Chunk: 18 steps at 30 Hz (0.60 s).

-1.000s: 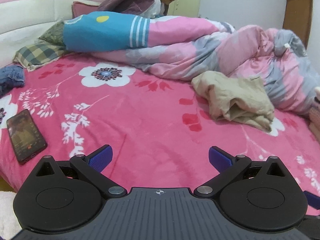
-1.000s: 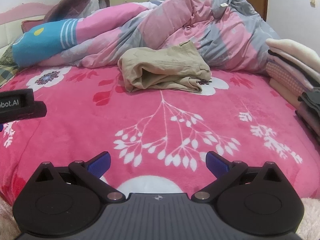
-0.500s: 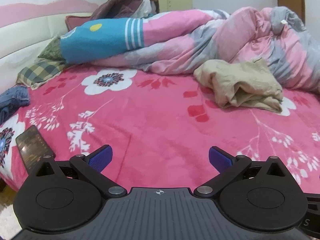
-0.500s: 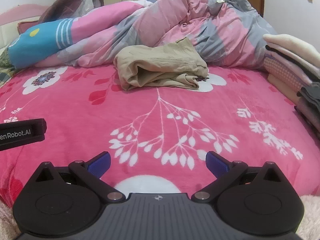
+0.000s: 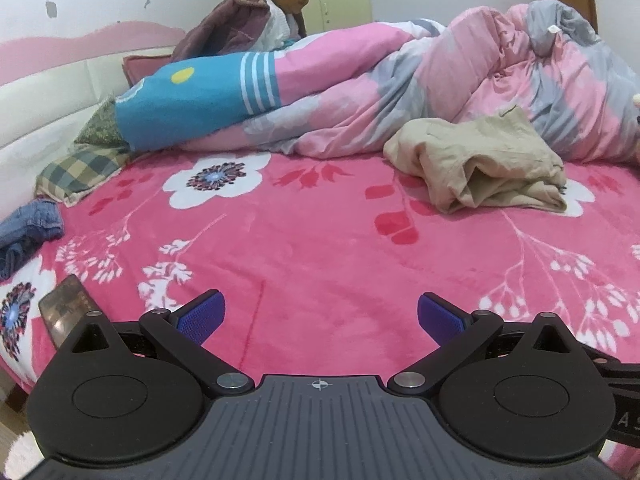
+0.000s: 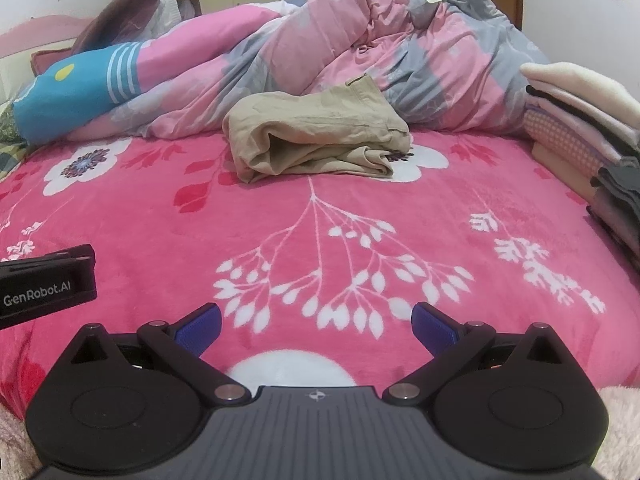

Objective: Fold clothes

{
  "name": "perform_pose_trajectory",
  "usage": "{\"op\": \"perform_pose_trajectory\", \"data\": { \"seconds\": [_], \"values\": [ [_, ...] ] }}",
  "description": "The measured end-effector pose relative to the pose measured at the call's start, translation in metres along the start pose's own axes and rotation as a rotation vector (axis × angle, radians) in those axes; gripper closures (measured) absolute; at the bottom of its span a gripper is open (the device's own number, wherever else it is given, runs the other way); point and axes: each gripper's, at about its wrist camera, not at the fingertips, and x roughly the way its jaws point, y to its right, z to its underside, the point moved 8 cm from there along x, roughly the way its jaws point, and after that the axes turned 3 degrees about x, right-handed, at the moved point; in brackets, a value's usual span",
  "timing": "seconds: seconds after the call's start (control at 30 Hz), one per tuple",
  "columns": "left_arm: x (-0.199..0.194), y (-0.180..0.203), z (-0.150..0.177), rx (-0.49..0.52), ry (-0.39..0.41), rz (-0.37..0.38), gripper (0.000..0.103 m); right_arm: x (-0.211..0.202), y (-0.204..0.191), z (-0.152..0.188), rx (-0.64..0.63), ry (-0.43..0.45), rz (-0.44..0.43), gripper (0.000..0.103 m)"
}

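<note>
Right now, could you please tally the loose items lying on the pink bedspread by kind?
Crumpled beige garment: 1
Stack of folded clothes: 1
Blue denim garment: 1
Phone: 1
Bunched quilt: 1
Total: 5

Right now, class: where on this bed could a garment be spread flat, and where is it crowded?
Free: the pink blanket between both open claws and the beige trousers. Crowded: the folded stack at right, the quilt behind, the phone at left.
</note>
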Motion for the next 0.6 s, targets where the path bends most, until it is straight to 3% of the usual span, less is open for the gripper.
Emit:
{"op": "perform_pose_trajectory", "data": {
  "seconds": [0.6],
  "values": [
    [0.0015,-0.0006,0.0019,-0.058,-0.025,0.039,0.0,0.0012,0.0031,-0.0013,0.004,0.0,0.009,0.0]
  ]
}}
